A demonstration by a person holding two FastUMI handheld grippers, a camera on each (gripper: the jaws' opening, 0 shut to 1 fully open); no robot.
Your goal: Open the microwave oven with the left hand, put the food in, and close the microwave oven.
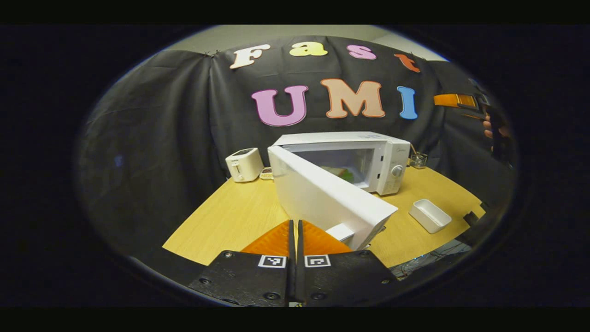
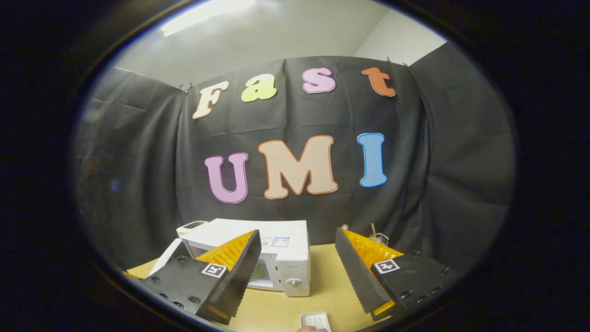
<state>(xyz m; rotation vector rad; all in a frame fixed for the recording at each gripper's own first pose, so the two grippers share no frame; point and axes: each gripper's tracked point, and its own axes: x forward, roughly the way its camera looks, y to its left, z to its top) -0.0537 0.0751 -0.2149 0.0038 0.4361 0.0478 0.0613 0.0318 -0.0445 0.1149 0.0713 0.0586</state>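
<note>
Microwave oven (image 1: 368, 157) on the tabletop (image 1: 230, 216), door (image 1: 322, 193) swung wide open, food (image 1: 343, 174) inside the cavity. Left claw (image 1: 295, 230): fingers pressed together, empty, just beside the door's free edge. Right claw (image 2: 297, 258): fingers spread wide, empty, raised above a white tray (image 2: 315, 319).

We see a pale wooden surface (image 1: 230, 216) set against black cloth. Toward its far left corner stands a white toaster (image 1: 244, 164), upright, and just beside it on the right lies a small flat item (image 1: 266, 173) that we cannot make out. On the near right part of the surface rests a shallow white rectangular tray (image 1: 429, 215), lying open and apart from the rest. At the far right, close to the cloth, stands a small glass cup (image 1: 418, 160) with a stick in it.
</note>
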